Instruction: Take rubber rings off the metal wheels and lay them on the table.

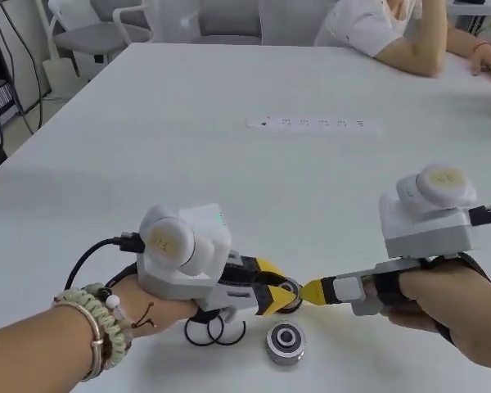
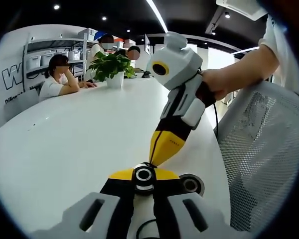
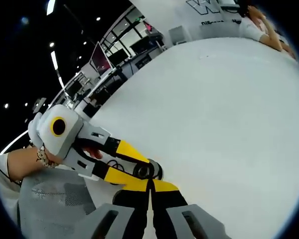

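My left gripper (image 1: 285,295) is shut on a small metal wheel (image 1: 289,292) with a black rubber ring around it, held just above the white table (image 1: 229,147). In the left gripper view the wheel (image 2: 144,179) sits between the yellow jaw tips. My right gripper (image 1: 305,292) comes in from the right, shut, its yellow tips touching the wheel's rim (image 3: 145,171); whether it pinches the ring I cannot tell. A bare metal wheel (image 1: 286,342) and two loose black rubber rings (image 1: 215,332) lie on the table below the left gripper.
A flush socket strip (image 1: 311,123) sits mid-table. A person (image 1: 393,33) leans on the far edge. Grey chairs (image 1: 90,33) stand at the back left. A potted plant (image 2: 109,67) stands at the table's far end. A mesh chair (image 2: 259,149) is close by.
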`<state>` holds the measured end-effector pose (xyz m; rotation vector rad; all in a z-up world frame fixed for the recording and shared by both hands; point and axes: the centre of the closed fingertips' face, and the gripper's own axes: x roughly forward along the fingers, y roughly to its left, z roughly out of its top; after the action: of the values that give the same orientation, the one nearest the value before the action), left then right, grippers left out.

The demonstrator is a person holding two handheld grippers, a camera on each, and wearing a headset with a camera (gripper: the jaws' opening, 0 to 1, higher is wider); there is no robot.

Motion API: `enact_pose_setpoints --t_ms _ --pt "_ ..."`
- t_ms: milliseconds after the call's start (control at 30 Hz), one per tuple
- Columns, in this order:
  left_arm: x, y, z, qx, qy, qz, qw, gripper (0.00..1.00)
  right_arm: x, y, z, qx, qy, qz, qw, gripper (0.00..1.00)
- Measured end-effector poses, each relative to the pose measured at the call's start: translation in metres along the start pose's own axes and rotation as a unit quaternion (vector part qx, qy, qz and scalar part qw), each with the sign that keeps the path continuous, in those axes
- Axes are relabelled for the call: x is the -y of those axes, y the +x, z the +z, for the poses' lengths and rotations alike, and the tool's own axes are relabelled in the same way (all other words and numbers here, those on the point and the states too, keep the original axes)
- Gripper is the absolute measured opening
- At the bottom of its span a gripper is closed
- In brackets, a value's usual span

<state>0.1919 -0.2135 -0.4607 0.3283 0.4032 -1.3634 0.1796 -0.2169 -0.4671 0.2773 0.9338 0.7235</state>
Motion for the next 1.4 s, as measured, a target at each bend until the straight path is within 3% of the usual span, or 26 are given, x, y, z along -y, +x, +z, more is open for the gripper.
enact_pose_setpoints --t_ms 1400 --pt "-0.0009 0.0009 0.001 0.005 -0.009 0.0 0.9999 0.08 -0.0039 -0.0041 0.0062 0.005 -0.013 -0.001 0.9999 0.0"
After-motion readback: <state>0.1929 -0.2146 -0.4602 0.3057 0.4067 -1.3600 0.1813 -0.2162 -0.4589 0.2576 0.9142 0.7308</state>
